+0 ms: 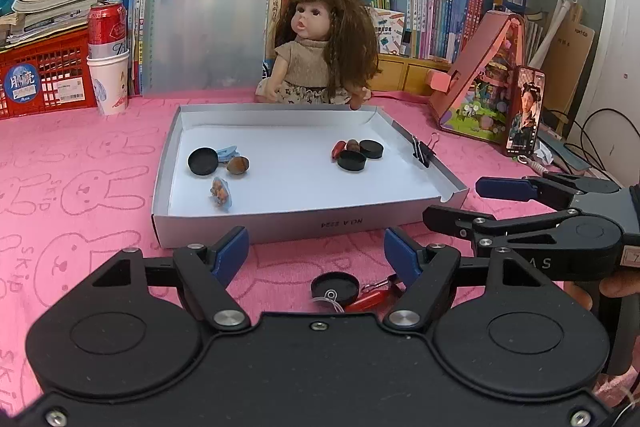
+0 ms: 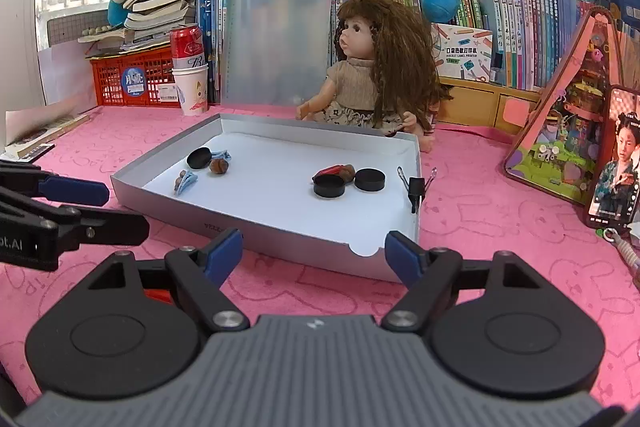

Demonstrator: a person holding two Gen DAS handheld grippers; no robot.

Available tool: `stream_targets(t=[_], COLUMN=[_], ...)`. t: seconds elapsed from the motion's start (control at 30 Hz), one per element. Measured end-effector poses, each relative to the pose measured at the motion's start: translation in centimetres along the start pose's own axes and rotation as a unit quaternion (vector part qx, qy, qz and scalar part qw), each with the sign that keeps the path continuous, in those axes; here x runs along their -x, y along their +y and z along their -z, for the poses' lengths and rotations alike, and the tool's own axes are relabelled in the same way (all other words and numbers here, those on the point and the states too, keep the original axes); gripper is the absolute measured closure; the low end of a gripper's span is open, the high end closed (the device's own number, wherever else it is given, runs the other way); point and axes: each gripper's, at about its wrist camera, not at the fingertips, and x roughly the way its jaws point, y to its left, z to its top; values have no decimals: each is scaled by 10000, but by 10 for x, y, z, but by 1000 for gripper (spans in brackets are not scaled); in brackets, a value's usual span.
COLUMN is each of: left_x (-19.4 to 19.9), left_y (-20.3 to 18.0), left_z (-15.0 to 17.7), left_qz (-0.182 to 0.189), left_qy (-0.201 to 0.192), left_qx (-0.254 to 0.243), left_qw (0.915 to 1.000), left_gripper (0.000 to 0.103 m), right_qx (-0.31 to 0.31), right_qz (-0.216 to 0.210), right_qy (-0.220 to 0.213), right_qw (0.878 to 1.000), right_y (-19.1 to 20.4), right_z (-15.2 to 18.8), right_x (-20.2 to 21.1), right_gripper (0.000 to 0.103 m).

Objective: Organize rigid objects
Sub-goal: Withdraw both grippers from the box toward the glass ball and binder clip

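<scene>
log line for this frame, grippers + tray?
left gripper: open, empty | right gripper: open, empty | black cap, red charm: on cloth, outside tray

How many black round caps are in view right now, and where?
4. Three sit in the tray: one at its left, two at its right. The fourth lies on the pink cloth between the left gripper fingers. None seem hidden.

Doll (image 1: 320, 43) at 12 o'clock on pink cloth (image 1: 80, 163); beer can in paper cup (image 1: 109, 83) at 10; phone (image 1: 526, 111) at 2; books (image 1: 436, 15) behind.
</scene>
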Motion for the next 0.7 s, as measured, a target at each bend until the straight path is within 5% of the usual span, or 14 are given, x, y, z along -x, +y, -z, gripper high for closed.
stream_targets(t=[0.53,0.7], left_x=[0,-2], left_y=[6,7], left_z=[16,18], left_qz=[16,33], left_qy=[193,234], left_qx=[178,218], left_qw=[9997,9995], left_gripper=[34,43], right_qx=[72,59], right_qz=[83,46], right_qy=[122,178], right_qw=[9999,9998], right_y=[-4,-5], right_z=[13,17], right_x=[6,7], right_gripper=[16,16])
